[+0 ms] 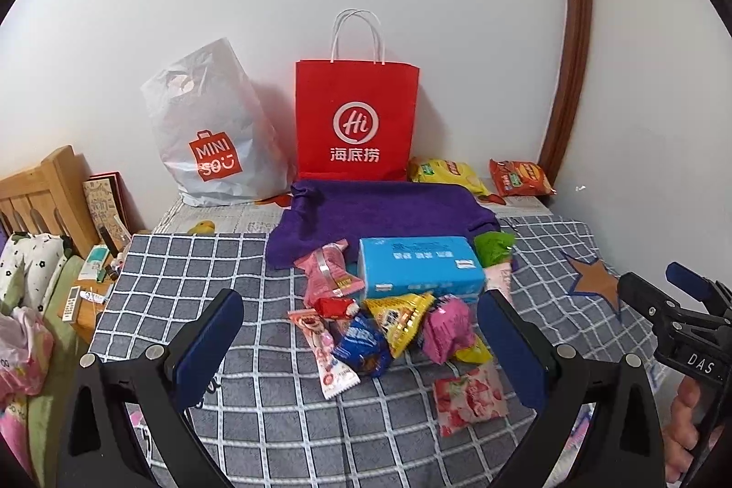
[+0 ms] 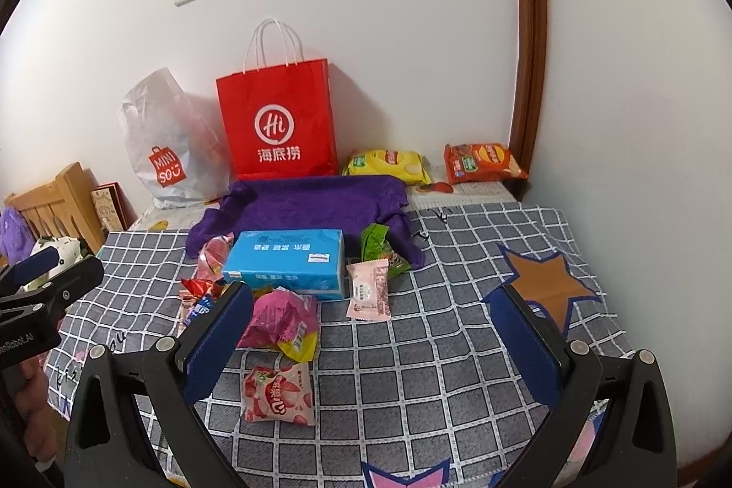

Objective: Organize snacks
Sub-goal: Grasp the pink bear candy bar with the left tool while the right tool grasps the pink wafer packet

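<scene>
The snack pile [image 1: 389, 332] lies on the checked blanket [image 1: 192, 268], straight ahead between my left gripper [image 1: 361, 351]'s spread, empty fingers. Right gripper [image 2: 370, 351], also wide and empty, has it ahead-left, so left is nearer. Packets overlap; the blue box [image 1: 418, 268] hides some.
</scene>
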A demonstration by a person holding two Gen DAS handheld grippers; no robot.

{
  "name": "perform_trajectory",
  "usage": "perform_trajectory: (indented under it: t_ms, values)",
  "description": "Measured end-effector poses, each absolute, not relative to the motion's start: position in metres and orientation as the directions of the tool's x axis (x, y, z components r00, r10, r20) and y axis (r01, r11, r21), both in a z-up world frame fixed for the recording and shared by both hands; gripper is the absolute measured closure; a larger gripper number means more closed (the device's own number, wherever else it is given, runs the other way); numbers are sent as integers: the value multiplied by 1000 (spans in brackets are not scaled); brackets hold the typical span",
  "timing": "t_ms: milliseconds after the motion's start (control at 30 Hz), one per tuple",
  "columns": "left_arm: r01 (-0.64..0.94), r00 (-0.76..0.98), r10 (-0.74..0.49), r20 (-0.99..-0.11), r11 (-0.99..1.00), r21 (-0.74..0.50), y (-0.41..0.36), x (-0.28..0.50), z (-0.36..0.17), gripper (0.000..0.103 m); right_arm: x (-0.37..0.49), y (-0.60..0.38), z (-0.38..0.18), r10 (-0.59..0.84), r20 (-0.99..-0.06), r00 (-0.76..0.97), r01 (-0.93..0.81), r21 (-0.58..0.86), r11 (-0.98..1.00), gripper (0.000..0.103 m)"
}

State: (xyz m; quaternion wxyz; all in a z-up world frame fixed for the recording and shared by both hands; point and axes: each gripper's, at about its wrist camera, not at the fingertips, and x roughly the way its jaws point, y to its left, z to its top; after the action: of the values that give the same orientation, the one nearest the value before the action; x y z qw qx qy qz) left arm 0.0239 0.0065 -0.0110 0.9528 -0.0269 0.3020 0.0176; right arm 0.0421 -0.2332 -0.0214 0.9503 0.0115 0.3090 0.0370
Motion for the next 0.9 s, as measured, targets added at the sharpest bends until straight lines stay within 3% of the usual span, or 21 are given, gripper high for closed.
perform_trajectory:
  t_ms: [533,900]
  values:
    - [-125,690,24,-724,988,-86,47,97,-79,1,137,-241,-93,98,-705,703,-64,75,995,11]
    - [-188,651,47,-757,977,-102,79,122,-111,1,198,-231,-157,139,-788,600,-89,107,990,31]
